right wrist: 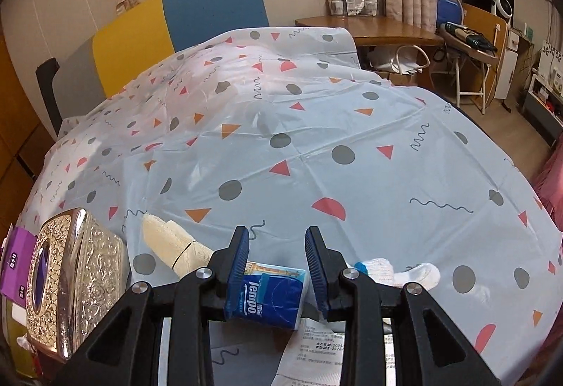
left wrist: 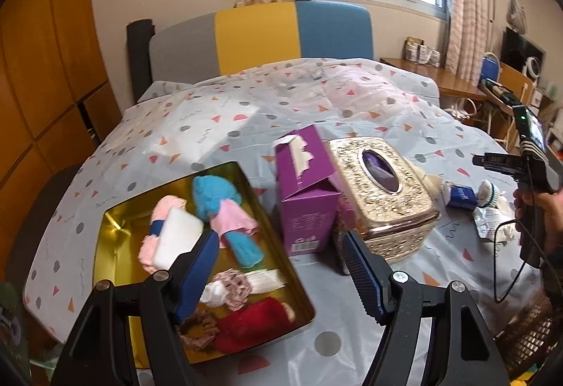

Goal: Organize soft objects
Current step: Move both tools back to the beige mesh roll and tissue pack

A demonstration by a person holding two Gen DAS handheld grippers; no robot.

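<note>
Beside gold tissue box [right wrist: 70,277], right tool [right wrist: 278,266] grips tissue pack [right wrist: 267,294]; left tool [left wrist: 278,266] open.

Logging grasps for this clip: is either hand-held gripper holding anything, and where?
Left hand-held gripper holds nothing. Right hand-held gripper straddles the tissue pack; grip unclear.

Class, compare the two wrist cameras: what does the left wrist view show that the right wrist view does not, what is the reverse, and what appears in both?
Only the left wrist view shows the gold tin holding socks and scrunchies, including the red sock, and the open left gripper.

Only the right wrist view shows the printed leaflet and the right gripper's fingertips.

Both show the blue tissue pack, the ornate gold tissue box, the purple carton and the patterned cloth.
</note>
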